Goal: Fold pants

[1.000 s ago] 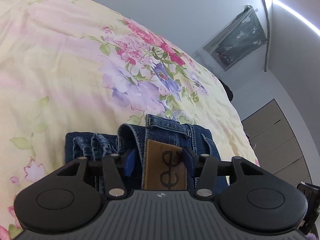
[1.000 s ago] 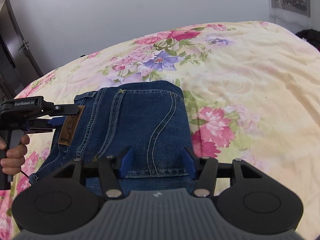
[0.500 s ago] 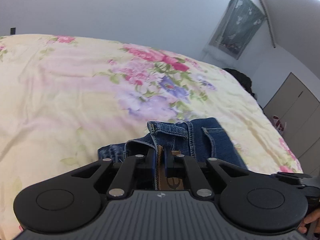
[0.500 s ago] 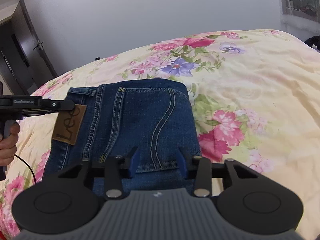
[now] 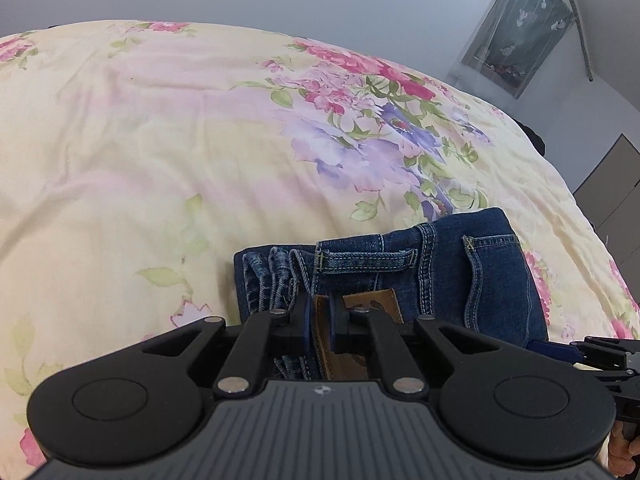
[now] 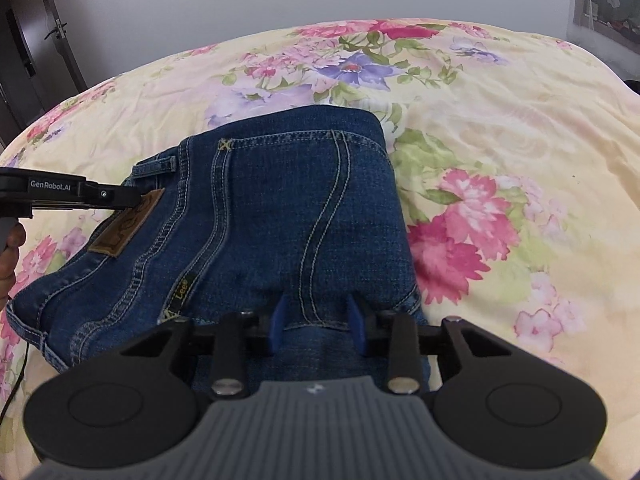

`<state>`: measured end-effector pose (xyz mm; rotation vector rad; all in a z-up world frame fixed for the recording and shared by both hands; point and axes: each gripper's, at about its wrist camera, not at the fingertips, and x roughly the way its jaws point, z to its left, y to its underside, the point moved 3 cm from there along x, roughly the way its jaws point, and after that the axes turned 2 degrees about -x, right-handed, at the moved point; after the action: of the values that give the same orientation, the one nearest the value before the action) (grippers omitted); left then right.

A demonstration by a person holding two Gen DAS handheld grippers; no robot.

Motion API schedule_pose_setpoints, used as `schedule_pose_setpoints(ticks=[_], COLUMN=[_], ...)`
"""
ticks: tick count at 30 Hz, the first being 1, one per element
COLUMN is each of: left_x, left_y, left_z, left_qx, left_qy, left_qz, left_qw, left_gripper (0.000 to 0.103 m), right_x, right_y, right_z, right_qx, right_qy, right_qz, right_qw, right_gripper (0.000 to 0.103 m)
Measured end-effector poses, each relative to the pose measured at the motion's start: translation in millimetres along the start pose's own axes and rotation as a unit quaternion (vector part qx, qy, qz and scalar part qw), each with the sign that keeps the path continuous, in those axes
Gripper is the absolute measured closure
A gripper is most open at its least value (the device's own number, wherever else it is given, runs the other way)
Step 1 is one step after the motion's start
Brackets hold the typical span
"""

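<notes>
Folded blue jeans (image 6: pixel 280 208) lie on a floral bedspread (image 6: pixel 500 128), waistband to the left, back pocket facing up. My left gripper (image 5: pixel 319 326) is shut on the waistband at the brown leather patch (image 5: pixel 370 304); it also shows in the right wrist view (image 6: pixel 136 199) pinching that patch (image 6: pixel 124 228). My right gripper (image 6: pixel 318 322) is partly closed, its blue pads (image 6: pixel 280 320) on either side of a ridge of denim at the near edge of the jeans; the pads stand apart. The jeans also show in the left wrist view (image 5: pixel 460 272).
The yellow floral bedspread (image 5: pixel 160 160) spreads wide around the jeans. A dark door (image 6: pixel 24 52) stands at the left, a hanging picture (image 5: pixel 520 28) and a grey cabinet (image 5: pixel 612 188) at the right. A hand holds the left gripper handle (image 6: pixel 8 240).
My left gripper shut on the waistband at the leather patch and lifted it slightly. My right gripper's pads narrowed around the near denim edge and moved in closer.
</notes>
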<state>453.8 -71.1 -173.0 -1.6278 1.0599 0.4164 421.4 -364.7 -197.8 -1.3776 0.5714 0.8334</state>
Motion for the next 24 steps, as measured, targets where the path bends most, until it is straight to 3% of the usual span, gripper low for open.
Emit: schedule_pose_setpoints(ticks=[3, 5, 8, 10, 12, 16, 20, 22, 23, 24], left_x=[-22.8, -45.2, -71.7, -78.3, -76.1, -62.6, -45.4, -42.2, -41.5, -40.9], left_y=[5.9, 15.1, 32.8, 47.7, 62.0, 77.9, 84.3, 83.0, 82.2, 82.0], left_z=[-1.9, -2.7, -18.3, -31.4, -40.5, -37.3, -33.7, -29.5, -28.7, -28.2], left_qx=[-0.006, -0.010, 0.017, 0.042, 0.064, 0.070, 0.084, 0.058, 0.053, 0.051], left_qy=[-0.005, 0.002, 0.026, 0.020, 0.013, -0.014, -0.042, -0.042, -0.043, -0.044], left_qz=[0.003, -0.016, -0.022, -0.013, 0.000, 0.012, 0.042, 0.050, 0.053, 0.055], left_qw=[1.0000, 0.9998, 0.9993, 0.9988, 0.9978, 0.9974, 0.9947, 0.9962, 0.9963, 0.9962], left_gripper=[0.088, 0.088, 0.088, 0.088, 0.088, 0.088, 0.088, 0.088, 0.088, 0.088], right_x=[-30.2, -52.6, -82.3, -97.5, -106.8, -107.0, -90.3, -88.8, -89.3, -90.5], right_y=[-0.6, 4.7, 19.5, 33.4, 48.8, 71.2, 73.7, 71.7, 70.6, 69.9], right_z=[-9.0, -15.0, -26.1, -27.2, -20.2, -4.3, -7.1, -7.1, -5.7, -3.4], right_qx=[0.022, 0.012, 0.012, 0.015, -0.003, -0.056, -0.066, -0.062, -0.061, -0.068], right_qy=[-0.018, -0.003, 0.009, 0.006, 0.012, 0.033, 0.071, 0.064, 0.060, 0.070], right_qz=[-0.023, -0.034, -0.040, -0.042, -0.041, -0.034, -0.041, -0.042, -0.041, -0.041], right_qw=[0.999, 0.999, 0.999, 0.999, 0.999, 0.997, 0.994, 0.995, 0.995, 0.994], right_gripper=[0.072, 0.072, 0.072, 0.072, 0.065, 0.063, 0.062, 0.071, 0.087, 0.092])
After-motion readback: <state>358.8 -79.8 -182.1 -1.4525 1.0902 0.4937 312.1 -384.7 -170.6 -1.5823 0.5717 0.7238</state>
